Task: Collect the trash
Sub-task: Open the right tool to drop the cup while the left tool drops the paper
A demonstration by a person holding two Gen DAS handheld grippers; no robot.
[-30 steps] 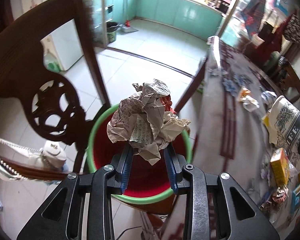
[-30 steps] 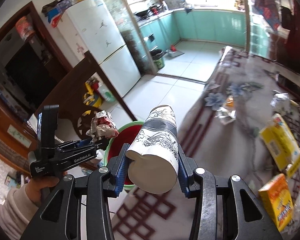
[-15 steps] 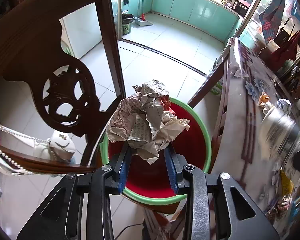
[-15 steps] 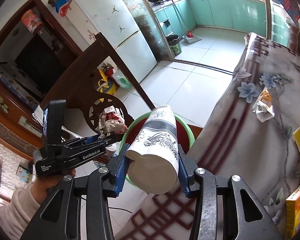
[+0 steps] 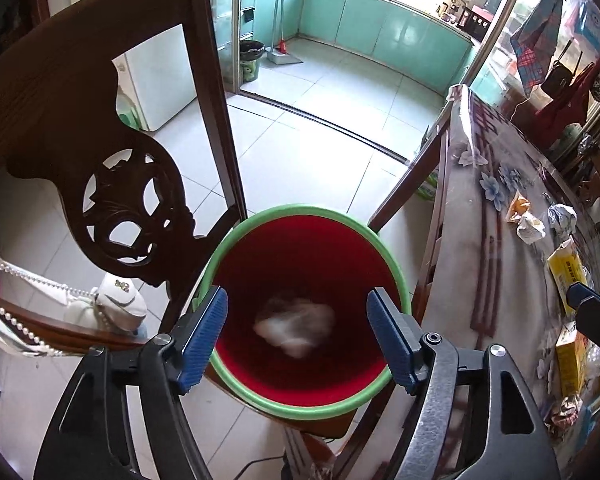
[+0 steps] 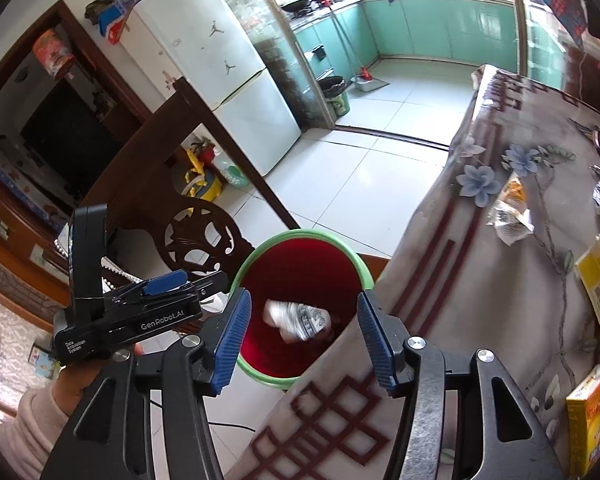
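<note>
Both the left gripper [image 5: 296, 328] and right gripper [image 6: 304, 336] hang with jaws spread wide and empty over the bin [image 5: 236, 236] off the counter's [image 6: 480, 280] near-left edge. Blurred paper [image 5: 296, 330] lies inside; only the right view shows the patterned cup [image 6: 300, 320].

**Left gripper spread above the red bin**

The left gripper [image 5: 296, 334] is seen with its blue-padded fingers [image 5: 204, 332] set wide apart, nothing being held between them. Directly below, a red bin with a green rim [image 5: 396, 276] is framed between the pads. Inside it, a pale crumpled paper wad [image 5: 296, 326] is shown, blurred. A dark carved wooden chair [image 5: 112, 200] is placed just beside the bin on the left. On the right, a table covered by a floral cloth [image 5: 460, 264] is seen, on which crumpled wrappers [image 5: 530, 224] and a yellow box [image 5: 568, 276] are scattered.
</note>
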